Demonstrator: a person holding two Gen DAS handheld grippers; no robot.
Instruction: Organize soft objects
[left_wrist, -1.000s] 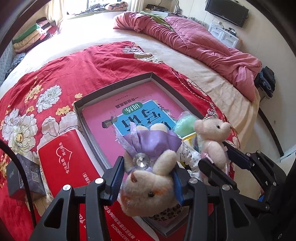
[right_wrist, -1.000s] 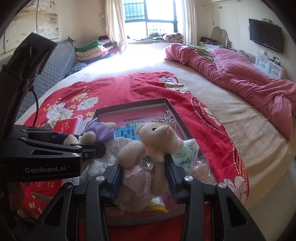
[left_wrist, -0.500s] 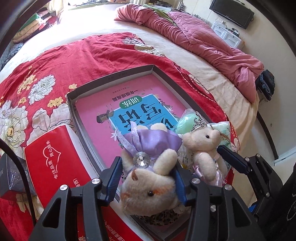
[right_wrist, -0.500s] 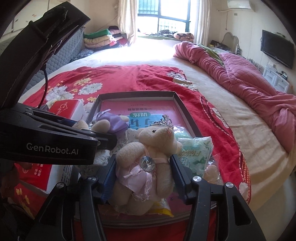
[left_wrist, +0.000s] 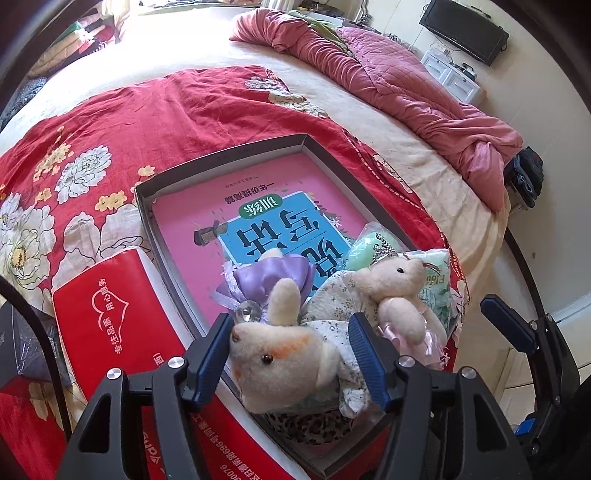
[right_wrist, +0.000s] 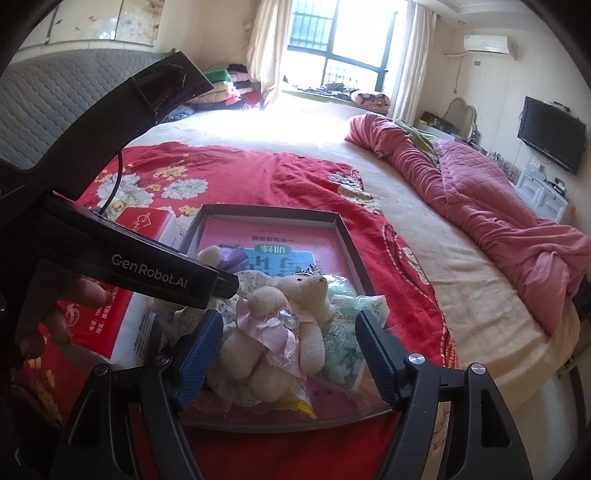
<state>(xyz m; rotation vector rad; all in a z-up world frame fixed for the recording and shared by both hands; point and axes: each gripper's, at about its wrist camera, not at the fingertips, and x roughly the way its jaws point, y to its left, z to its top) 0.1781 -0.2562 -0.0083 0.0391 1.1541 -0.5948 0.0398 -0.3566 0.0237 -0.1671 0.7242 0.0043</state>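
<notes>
The purple-dressed plush bear is seen at 6 o'clock in the left wrist view, lying in the near end of the shallow grey box. Its long axis runs from 6 toward 12, head nearest the camera, dress and legs pointing away. The left gripper is spread wide; the head sits between the blue pads, the left pad just beside the muzzle, contact not certain, the right pad clear of it.

The pink-dressed plush bear is seen at 6 o'clock in the right wrist view, at the near right corner of the same box, lying on its back over a floral fabric piece and a pale green tissue pack. Its axis runs from 6 toward 12, legs nearest the camera, head toward 12 with the muzzle turned to 1 o'clock. The right gripper is wide open, both pads apart from the bear.

The box floor is covered by a pink and blue book. A red tissue box lies just beside the box at 9 o'clock. Everything rests on a red floral bedspread over a large cream bed. A pink quilt is bunched at 2 o'clock; a window is seen at 12 and a wall television at 2.
</notes>
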